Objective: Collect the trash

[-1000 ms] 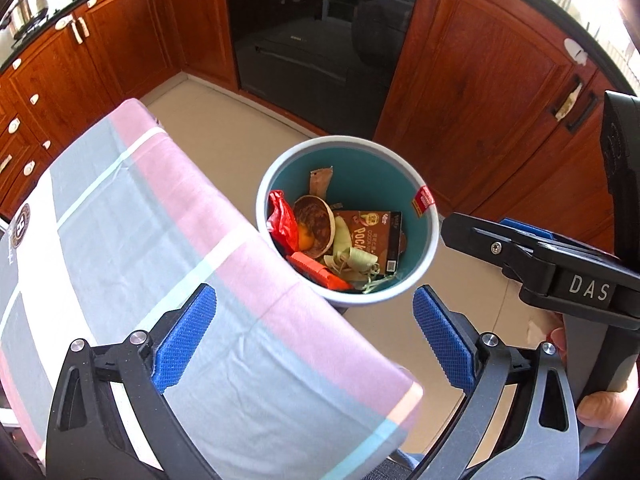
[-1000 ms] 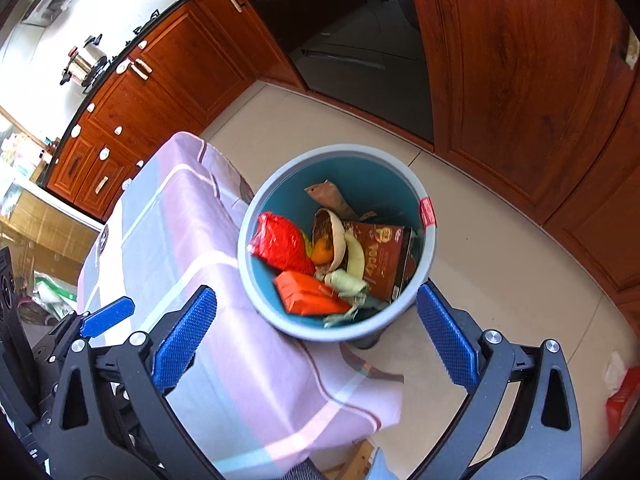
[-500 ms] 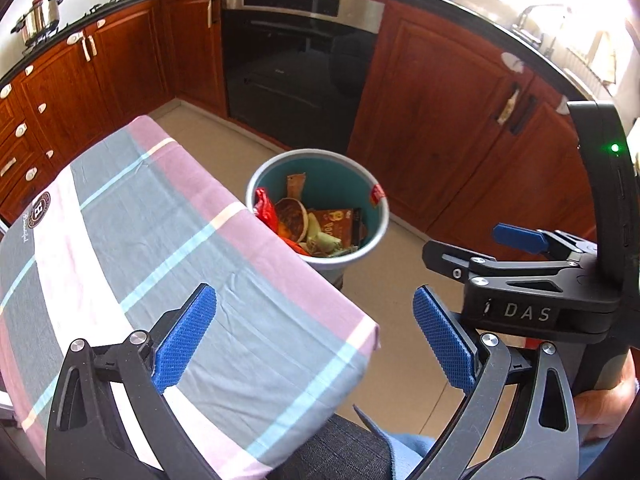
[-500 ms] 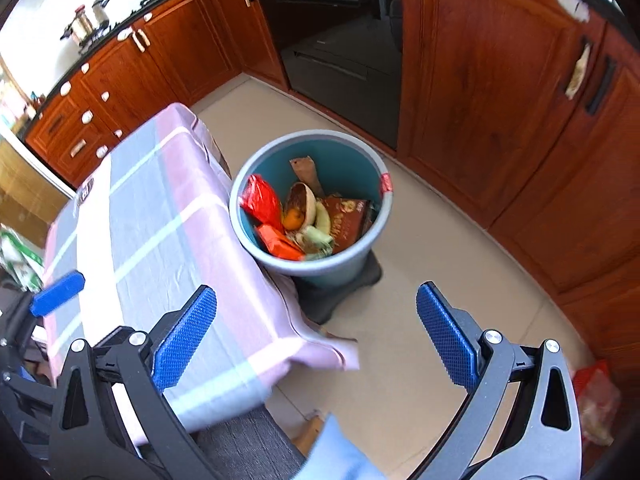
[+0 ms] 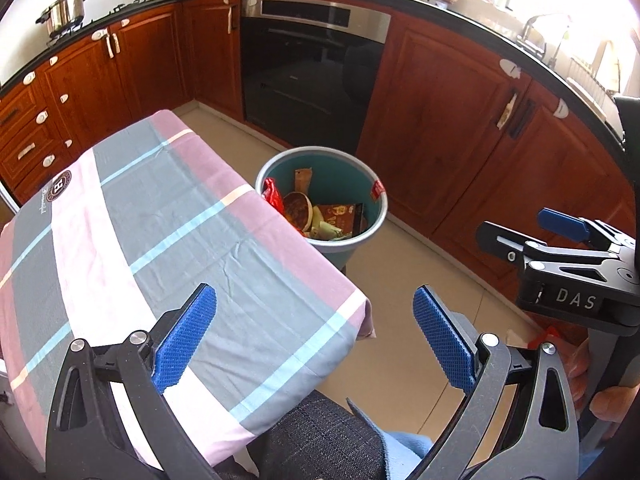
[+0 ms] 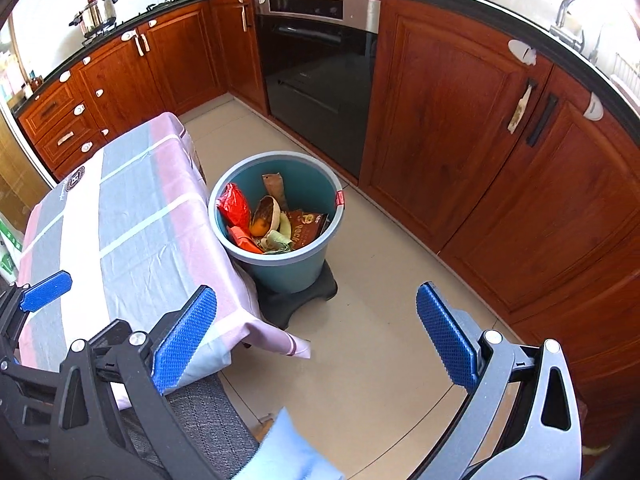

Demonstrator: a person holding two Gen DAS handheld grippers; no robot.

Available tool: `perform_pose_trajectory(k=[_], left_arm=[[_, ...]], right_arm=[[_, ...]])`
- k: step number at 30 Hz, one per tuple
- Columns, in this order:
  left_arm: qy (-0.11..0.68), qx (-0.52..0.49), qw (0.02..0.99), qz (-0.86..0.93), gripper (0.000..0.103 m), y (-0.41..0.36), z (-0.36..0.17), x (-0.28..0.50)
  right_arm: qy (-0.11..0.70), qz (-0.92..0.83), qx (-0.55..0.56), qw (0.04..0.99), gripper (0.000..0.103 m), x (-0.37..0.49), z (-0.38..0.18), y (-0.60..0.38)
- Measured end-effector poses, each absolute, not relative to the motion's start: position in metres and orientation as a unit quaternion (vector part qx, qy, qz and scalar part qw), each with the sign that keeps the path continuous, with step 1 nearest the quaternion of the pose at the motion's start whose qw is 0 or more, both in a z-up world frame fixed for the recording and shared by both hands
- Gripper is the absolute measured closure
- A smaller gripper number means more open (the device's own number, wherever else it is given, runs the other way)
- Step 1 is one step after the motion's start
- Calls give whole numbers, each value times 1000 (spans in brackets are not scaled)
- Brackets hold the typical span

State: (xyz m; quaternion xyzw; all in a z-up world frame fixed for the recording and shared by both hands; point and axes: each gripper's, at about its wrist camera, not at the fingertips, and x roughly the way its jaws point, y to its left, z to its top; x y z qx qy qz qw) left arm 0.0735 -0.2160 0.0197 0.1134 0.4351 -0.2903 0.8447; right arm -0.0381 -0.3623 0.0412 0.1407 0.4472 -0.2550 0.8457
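Note:
A teal trash bin (image 5: 370,216) (image 6: 304,268) stands on the floor by the table's far corner. It holds a red wrapper (image 6: 234,206), a brown bowl (image 6: 268,210), a brown snack box (image 6: 306,228) and other scraps. My left gripper (image 5: 314,334) is open and empty, above the near end of the table. My right gripper (image 6: 316,338) is open and empty, above the floor short of the bin. The right gripper also shows at the right edge of the left wrist view (image 5: 568,256).
The table carries a plaid cloth (image 5: 160,232) (image 6: 120,232) of grey, pink and white. Wooden cabinets (image 6: 460,120) and a black oven (image 6: 320,80) line the far side. The bin rests on a black stand (image 6: 298,304). Tiled floor (image 6: 380,340) lies to the right.
Both grippers have pulled back and up from the bin, which now looks smaller and farther. Both stay open and empty.

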Motion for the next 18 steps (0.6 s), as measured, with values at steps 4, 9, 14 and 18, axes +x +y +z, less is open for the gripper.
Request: perform_pose_trajectory(k=[4, 9, 14, 18], left_arm=[[438, 119, 847, -276, 4, -208, 17, 71], [440, 119, 848, -269, 4, -203, 12, 76], [449, 113, 846, -265, 4, -203, 2, 86], [459, 119, 842, -259, 4, -204, -11, 96]], right_arm=[[445, -252, 134, 849, 7, -42, 39, -359], [451, -251, 129, 846, 7, -41, 33, -355], [459, -259, 114, 842, 7, -37, 26, -353], [472, -260, 116, 834, 7, -33, 12, -357]])
